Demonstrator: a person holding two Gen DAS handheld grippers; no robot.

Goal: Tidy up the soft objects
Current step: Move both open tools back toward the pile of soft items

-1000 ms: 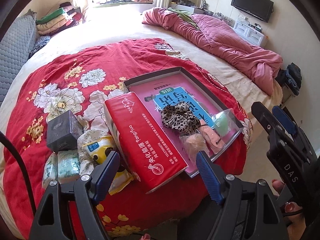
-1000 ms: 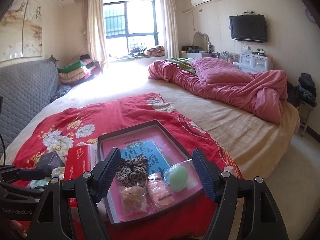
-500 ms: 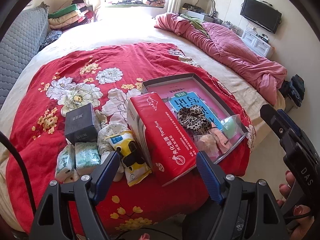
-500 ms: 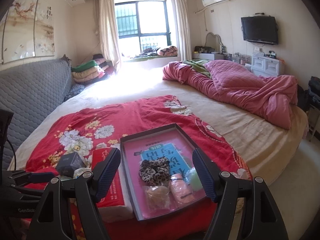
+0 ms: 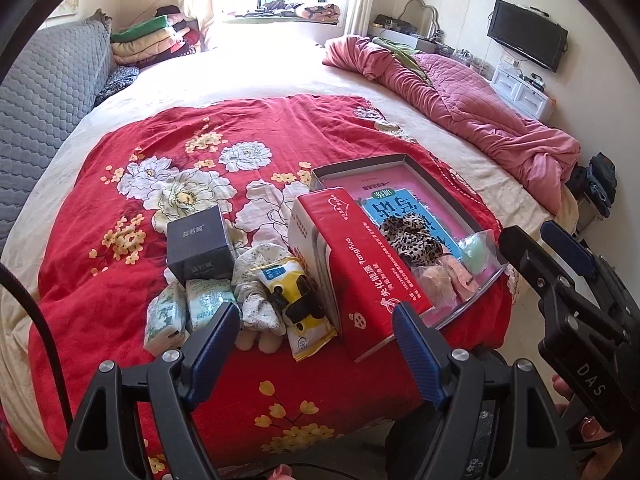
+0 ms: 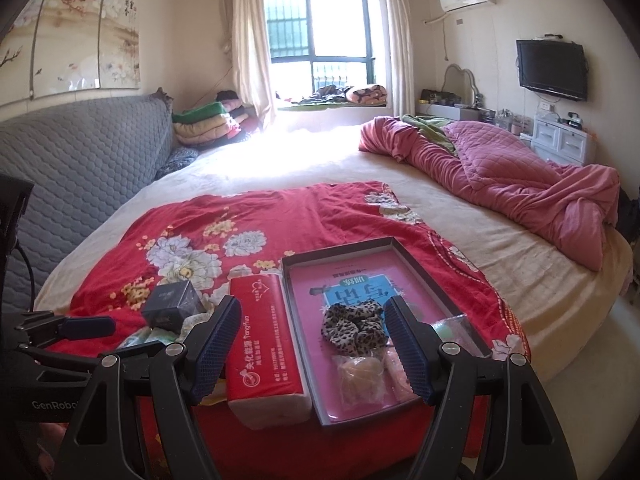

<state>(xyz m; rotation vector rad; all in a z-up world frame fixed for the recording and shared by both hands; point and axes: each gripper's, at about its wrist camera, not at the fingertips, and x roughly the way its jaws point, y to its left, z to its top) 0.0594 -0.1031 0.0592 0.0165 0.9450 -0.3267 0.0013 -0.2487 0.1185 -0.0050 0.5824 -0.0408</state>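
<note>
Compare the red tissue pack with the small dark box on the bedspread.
The red tissue pack is long, soft-sided and bright red with white print; the dark box is small, cube-like, rigid and charcoal. The pack lies alongside the tray; the box stands apart, by the small green packets. Both rest on the red floral bedspread.

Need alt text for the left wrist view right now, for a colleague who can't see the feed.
The open, empty left gripper hangs over a red floral bedspread near the foot of a bed. Below it lie small tissue packs, a dark box and a red tissue pack. Beside these a shallow tray holds a leopard scrunchie.
</note>
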